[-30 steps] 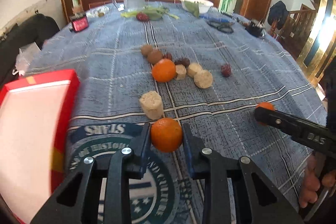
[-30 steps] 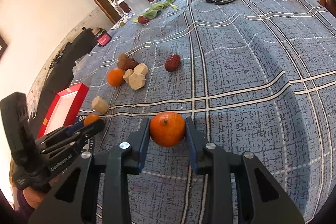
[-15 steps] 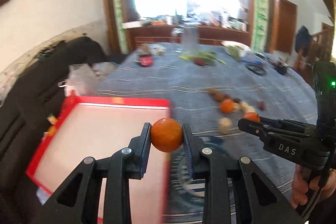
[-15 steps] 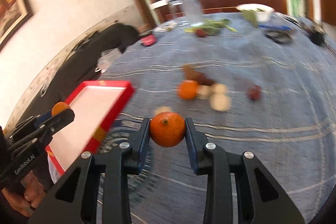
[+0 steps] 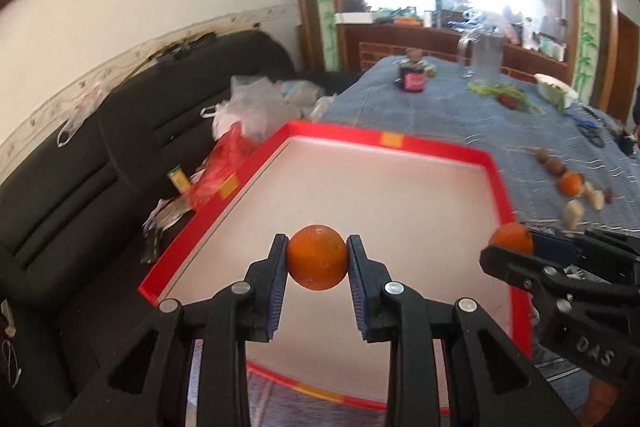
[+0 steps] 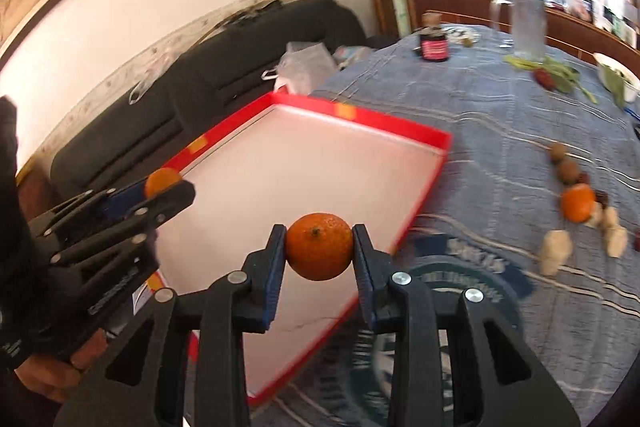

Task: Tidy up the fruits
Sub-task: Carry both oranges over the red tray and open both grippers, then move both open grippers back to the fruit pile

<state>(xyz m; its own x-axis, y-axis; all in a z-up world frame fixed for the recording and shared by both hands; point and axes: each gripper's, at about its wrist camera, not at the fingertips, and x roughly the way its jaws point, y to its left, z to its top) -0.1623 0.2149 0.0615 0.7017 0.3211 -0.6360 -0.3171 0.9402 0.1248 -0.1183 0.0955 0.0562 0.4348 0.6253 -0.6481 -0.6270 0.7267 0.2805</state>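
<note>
Orange fruit fills both pairs of jaws: our left gripper [image 5: 317, 259] is clamped on one mandarin [image 5: 317, 257], and our right gripper [image 6: 319, 247] is clamped on a second mandarin [image 6: 319, 245] with its stem scar facing us. Both hover above a shallow red tray [image 5: 384, 139] with a pale, bare floor, which sits at the edge of a table under a blue checked cloth [image 6: 500, 131]. More fruit lies in a loose line on the cloth well apart from the tray: a third mandarin [image 6: 577, 203], brown round fruits and pale cut chunks.

To finish this step well, we judge it best to lower each mandarin close to the tray floor before loosening the jaws, setting them apart and away from the rim, since round fruit rolls.

Readable writing is scarce: "DAS" shows on the right gripper's side in the left view. Printed lettering on the cloth is too blurred to read.
</note>
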